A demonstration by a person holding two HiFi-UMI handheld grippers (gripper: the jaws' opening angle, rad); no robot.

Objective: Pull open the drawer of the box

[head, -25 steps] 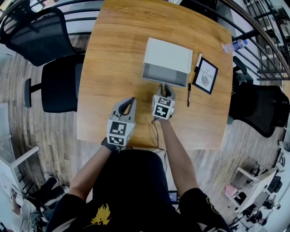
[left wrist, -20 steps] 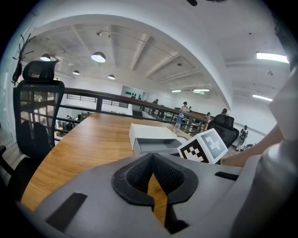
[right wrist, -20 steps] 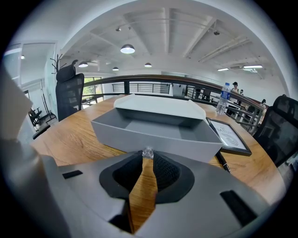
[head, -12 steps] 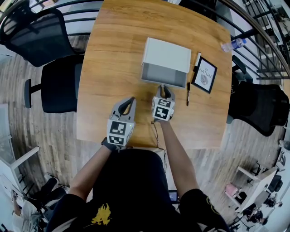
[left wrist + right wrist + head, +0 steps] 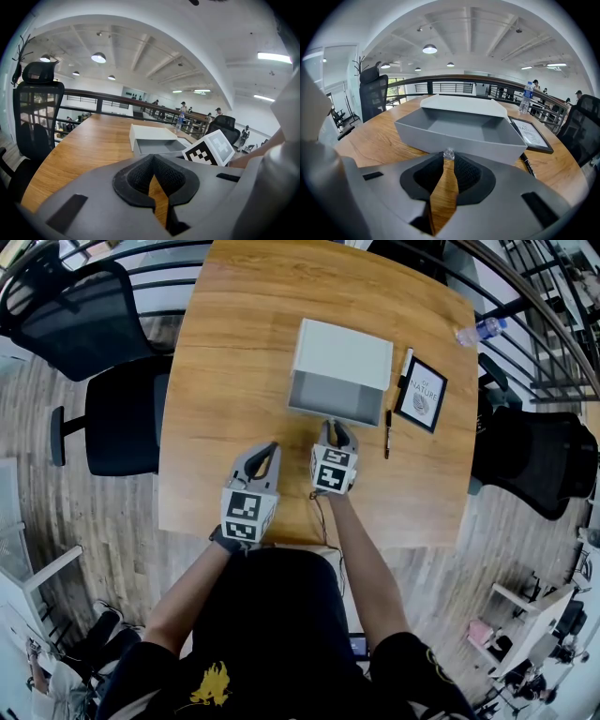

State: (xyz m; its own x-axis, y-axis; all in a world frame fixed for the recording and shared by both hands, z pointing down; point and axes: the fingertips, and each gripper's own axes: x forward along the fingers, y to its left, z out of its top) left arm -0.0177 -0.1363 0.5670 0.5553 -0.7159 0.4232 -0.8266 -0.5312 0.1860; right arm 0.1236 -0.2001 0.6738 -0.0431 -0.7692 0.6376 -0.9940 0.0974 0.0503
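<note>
A white box (image 5: 345, 351) lies on the wooden table (image 5: 234, 352), and its grey drawer (image 5: 336, 401) sticks out toward me, open and empty. My right gripper (image 5: 335, 426) is at the middle of the drawer's front wall. In the right gripper view the right gripper (image 5: 448, 157) is shut on the small clear knob (image 5: 449, 153) of the drawer (image 5: 459, 133). My left gripper (image 5: 270, 448) rests to the left of the right one, away from the box. Its pads meet at the tips in the left gripper view, so the left gripper (image 5: 153, 159) is shut, with nothing in it.
A framed picture (image 5: 421, 395) and a black pen (image 5: 387, 434) lie right of the box. A water bottle (image 5: 473, 334) lies at the table's far right corner. Black office chairs stand left (image 5: 122, 418) and right (image 5: 534, 465) of the table.
The right gripper has drawn back slightly toward me with the knob, and the drawer stands out a little farther. The left gripper has not moved.
</note>
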